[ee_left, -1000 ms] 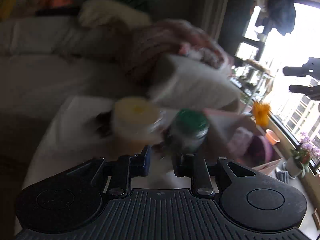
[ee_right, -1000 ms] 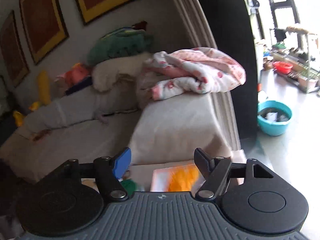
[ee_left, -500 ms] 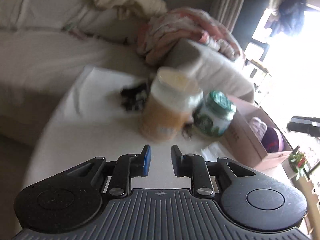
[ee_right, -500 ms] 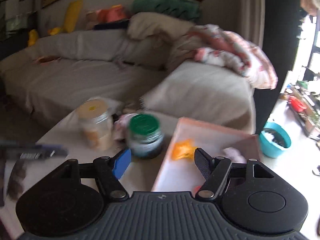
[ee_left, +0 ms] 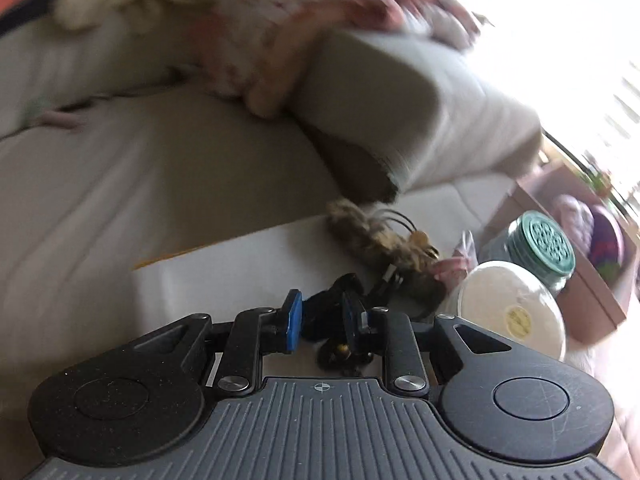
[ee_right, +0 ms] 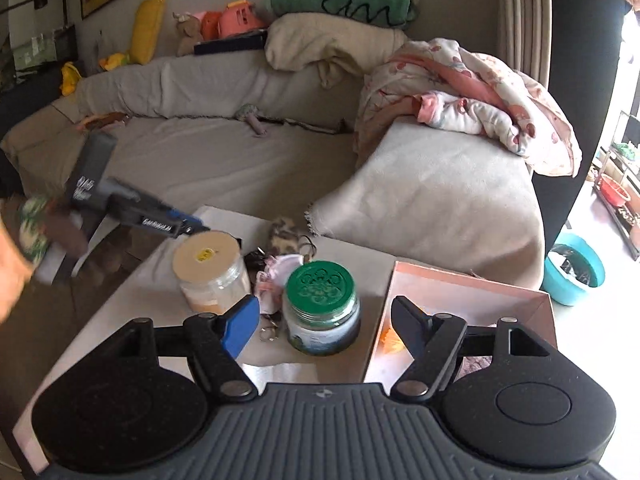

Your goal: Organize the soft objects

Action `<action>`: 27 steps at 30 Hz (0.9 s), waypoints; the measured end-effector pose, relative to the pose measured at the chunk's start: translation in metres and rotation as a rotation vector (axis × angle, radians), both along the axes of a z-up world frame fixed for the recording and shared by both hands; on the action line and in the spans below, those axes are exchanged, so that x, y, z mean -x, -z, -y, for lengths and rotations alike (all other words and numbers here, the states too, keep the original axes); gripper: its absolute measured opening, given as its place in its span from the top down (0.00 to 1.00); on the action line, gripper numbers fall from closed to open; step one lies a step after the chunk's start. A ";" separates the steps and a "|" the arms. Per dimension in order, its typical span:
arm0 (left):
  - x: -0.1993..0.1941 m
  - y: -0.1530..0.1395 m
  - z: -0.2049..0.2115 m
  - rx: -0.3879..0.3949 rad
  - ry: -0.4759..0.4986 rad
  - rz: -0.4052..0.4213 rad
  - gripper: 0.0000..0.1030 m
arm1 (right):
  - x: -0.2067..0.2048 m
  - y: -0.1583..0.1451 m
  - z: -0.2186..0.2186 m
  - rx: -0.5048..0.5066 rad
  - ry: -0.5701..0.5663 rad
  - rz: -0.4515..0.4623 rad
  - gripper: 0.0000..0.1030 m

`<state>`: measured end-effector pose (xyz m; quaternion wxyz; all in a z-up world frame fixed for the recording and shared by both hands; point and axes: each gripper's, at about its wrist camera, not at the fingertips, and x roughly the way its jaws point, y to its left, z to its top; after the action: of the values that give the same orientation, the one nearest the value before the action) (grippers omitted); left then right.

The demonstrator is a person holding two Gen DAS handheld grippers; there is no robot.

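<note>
Left hand-held gripper (ee_left: 320, 320) low over counter (ee_left: 240, 264), jaws narrow, dark tangle (ee_left: 332, 308) between them, grip unclear. Furry toy (ee_left: 384, 244) just beyond, far-right, long axis slanting near-right. Right hand-held gripper (ee_right: 324, 320) wide, empty, farther off. Box (ee_right: 472, 284) right.

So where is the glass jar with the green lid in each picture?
Left wrist view: the glass jar with the green lid sits at the far right, just behind the plastic jar with the cream lid.
Right wrist view: it stands low in the middle, between the open fingers of the right gripper.
Shared landmark: the cream-lidded jar next to it, and the pink cardboard box on its other side.
</note>
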<state>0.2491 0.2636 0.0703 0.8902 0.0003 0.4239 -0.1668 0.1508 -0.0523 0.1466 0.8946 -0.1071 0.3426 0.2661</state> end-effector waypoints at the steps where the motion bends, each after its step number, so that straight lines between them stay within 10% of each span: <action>1: -0.008 0.004 0.001 -0.004 0.020 -0.013 0.75 | -0.002 0.002 0.000 0.013 0.007 -0.006 0.29; 19: -0.016 0.039 -0.012 0.120 0.030 -0.052 0.61 | -0.174 0.035 -0.133 0.054 -0.018 -0.391 0.29; 27: -0.011 0.055 -0.031 0.334 -0.133 -0.043 0.67 | -0.228 0.119 -0.188 0.158 0.045 -0.556 0.60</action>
<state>0.2602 0.2947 0.0154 0.8776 -0.1793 0.4084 -0.1758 0.3783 0.1358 0.0278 0.7609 -0.0919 0.5967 0.2377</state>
